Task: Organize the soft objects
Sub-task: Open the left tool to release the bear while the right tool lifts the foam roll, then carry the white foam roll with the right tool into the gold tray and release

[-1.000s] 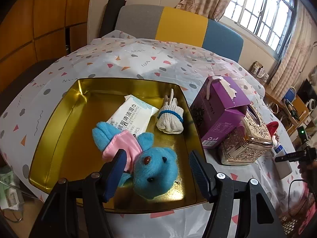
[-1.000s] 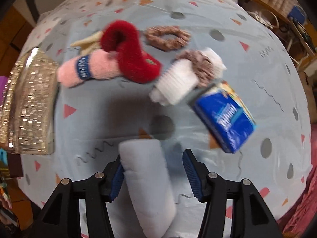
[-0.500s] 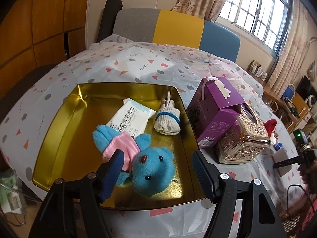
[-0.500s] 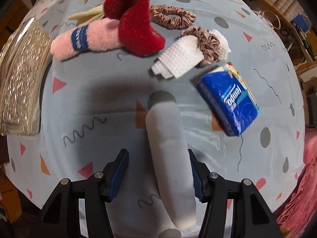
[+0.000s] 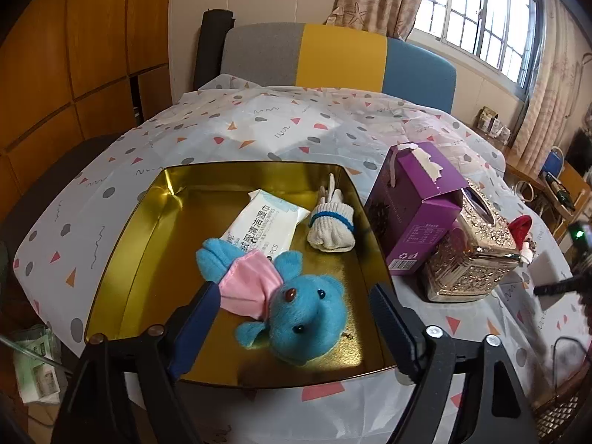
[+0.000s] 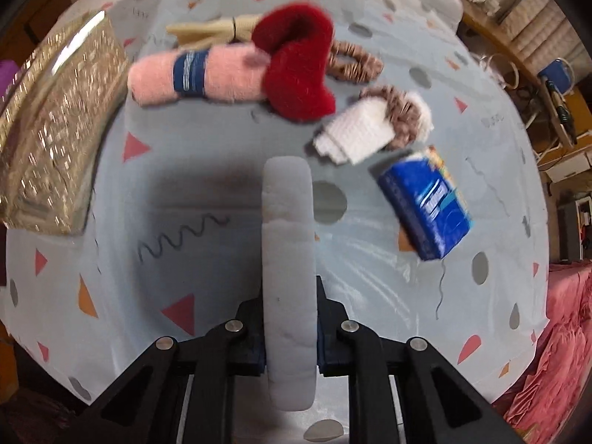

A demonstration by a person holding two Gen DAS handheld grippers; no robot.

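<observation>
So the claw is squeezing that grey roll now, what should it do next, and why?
Probably lift it. The right claw has just closed on the grey roll, which still looks low over the tablecloth. The gold tray already holds the blue plush toy, the wipes pack and the rolled sock, so the roll likely goes there too.

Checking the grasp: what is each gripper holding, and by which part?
Right gripper pinches the grey roll near its close end. Left gripper is open, holding nothing.

Home: curtained window (image 5: 492,26), sofa (image 5: 333,59)
</observation>
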